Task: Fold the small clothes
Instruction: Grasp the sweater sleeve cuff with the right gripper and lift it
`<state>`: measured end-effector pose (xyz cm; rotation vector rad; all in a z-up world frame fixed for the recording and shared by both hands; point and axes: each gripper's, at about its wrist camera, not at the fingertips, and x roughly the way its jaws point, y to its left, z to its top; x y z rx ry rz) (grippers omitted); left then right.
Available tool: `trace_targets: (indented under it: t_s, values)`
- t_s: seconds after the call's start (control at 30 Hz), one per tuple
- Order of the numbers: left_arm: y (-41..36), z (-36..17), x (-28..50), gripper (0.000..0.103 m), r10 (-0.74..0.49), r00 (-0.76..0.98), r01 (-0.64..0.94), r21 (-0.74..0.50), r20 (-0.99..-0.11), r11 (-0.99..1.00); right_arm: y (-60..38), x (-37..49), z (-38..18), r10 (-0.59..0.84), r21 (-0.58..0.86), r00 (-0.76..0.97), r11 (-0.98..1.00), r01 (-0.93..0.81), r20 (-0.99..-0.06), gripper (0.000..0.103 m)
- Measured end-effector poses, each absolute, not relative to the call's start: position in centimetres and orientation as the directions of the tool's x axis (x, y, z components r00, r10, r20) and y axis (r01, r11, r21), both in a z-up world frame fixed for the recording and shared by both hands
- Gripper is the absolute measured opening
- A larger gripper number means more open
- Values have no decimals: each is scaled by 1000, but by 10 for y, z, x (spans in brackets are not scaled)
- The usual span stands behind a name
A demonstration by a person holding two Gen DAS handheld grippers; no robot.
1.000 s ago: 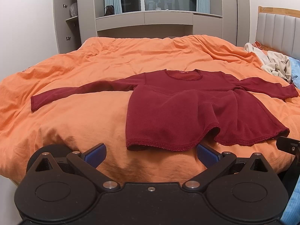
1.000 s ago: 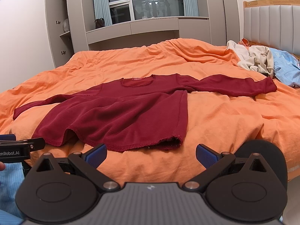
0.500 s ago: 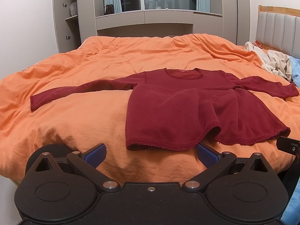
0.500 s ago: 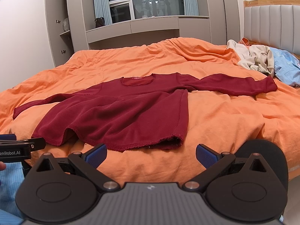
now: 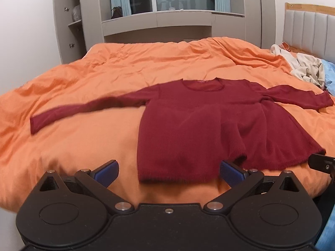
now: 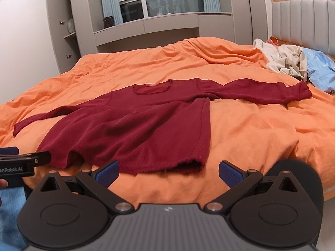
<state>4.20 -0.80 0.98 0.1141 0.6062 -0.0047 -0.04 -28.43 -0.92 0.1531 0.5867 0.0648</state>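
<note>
A dark red long-sleeved sweater (image 5: 199, 125) (image 6: 146, 125) lies spread flat on the orange duvet (image 5: 83, 146) (image 6: 261, 136), both sleeves stretched out to the sides and its hem towards me. My left gripper (image 5: 168, 172) is open just in front of the hem's left corner, nothing between its blue pads (image 5: 105, 172). My right gripper (image 6: 168, 172) is open just short of the hem's right corner, also holding nothing. Each gripper shows at the edge of the other's view.
A heap of beige clothes (image 5: 303, 67) (image 6: 286, 60) and a light blue garment (image 6: 320, 67) lie at the bed's right side by the padded headboard (image 6: 303, 23). Grey cabinets and a window ledge (image 5: 173, 23) stand beyond the bed. Blue fabric (image 6: 10, 213) hangs near the bed's front edge.
Both grippers have moved a little forward and lower towards the sweater's hem. The sweater has not moved and both grippers stay open.
</note>
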Motion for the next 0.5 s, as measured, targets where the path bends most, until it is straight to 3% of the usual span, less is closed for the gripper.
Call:
trace_targets:
  t_s: [0.13, 0.5]
  values:
    - [-16, 28, 71, 102, 49, 822, 42, 146, -567, 988, -292, 26, 3, 79, 145, 815, 989, 6, -574, 103]
    - [-40, 64, 183, 102, -132, 786, 124, -55, -604, 991, -342, 105, 20, 31, 142, 820, 988, 61, -571, 103]
